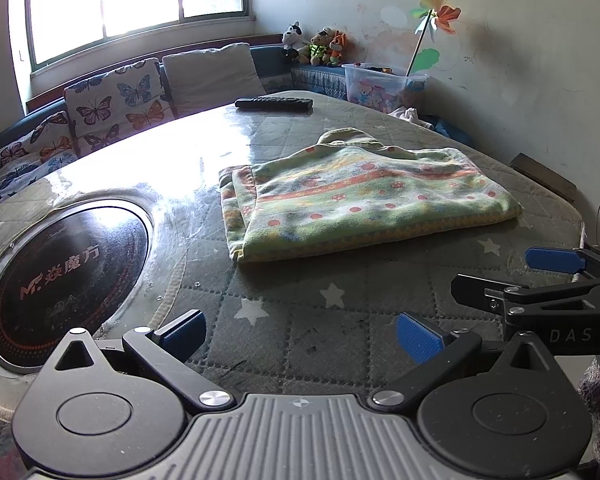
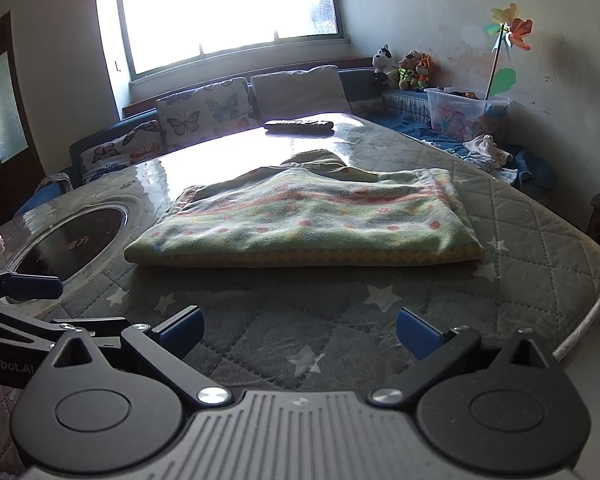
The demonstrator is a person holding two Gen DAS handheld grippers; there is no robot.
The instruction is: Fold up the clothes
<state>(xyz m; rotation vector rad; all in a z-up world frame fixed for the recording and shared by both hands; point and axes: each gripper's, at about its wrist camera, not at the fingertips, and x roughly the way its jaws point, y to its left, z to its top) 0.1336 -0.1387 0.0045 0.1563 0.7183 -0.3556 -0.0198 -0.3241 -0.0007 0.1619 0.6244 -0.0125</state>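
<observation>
A green garment with orange stripes and red dots [image 1: 364, 200] lies folded into a flat rectangle on the quilted table cover; it also shows in the right wrist view [image 2: 304, 220]. My left gripper [image 1: 300, 334] is open and empty, near the table's front edge, short of the garment. My right gripper [image 2: 300, 330] is open and empty, also short of the garment's near edge. The right gripper's blue pad [image 1: 556, 260] shows at the right of the left wrist view. The left gripper's blue pad [image 2: 32, 285] shows at the left of the right wrist view.
A round black induction cooktop [image 1: 68, 280] is set into the table at the left, also in the right wrist view [image 2: 72, 240]. A black remote [image 1: 274, 104] lies at the far edge. Butterfly cushions [image 1: 116, 100], plush toys and a plastic toy bin [image 1: 384, 84] sit behind.
</observation>
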